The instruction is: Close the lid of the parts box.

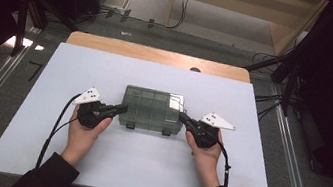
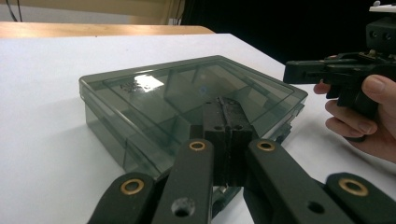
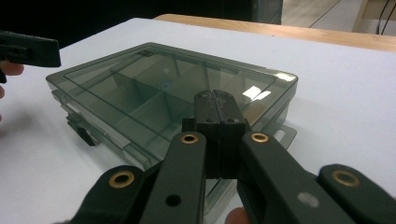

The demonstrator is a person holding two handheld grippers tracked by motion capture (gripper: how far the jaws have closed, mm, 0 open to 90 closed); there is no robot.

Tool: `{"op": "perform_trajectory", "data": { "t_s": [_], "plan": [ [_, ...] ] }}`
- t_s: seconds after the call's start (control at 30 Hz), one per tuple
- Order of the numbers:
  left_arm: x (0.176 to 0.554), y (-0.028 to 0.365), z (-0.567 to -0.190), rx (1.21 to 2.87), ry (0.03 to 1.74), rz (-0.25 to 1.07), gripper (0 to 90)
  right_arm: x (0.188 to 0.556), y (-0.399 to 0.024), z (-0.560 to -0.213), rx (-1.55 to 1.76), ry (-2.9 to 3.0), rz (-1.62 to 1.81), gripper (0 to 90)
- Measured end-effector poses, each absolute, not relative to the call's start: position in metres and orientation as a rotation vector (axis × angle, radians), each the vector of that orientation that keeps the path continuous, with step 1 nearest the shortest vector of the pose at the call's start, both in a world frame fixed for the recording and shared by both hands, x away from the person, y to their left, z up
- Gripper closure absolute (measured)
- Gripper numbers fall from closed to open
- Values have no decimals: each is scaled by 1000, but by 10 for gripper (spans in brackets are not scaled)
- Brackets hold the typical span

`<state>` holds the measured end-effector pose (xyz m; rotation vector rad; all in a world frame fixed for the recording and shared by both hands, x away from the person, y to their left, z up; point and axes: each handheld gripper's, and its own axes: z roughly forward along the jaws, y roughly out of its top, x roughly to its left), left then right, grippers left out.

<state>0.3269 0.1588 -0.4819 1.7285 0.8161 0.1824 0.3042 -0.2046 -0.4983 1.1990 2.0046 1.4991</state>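
Box (image 1: pixel 152 110), smoky clear plastic with compartments, lies lid-closed mid-desk (image 1: pixel 51 105). Left gripper (image 1: pixel 123 109) and right gripper (image 1: pixel 182 118) flank its two ends, jaws closed, gripping nothing.

Left gripper (image 1: pixel 121 109) and right gripper (image 1: pixel 184 118) point inward toward each other, jaws closed, each hand-held.
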Motion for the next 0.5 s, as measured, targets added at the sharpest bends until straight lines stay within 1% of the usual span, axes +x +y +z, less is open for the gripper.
{"op": "perform_trajectory", "data": {
  "t_s": [0.5],
  "plan": [
    [313, 164, -496, 1747, 844, 169, 900, 292, -206, -502, 1210, 1998, 1493, 879]
  ]
}}
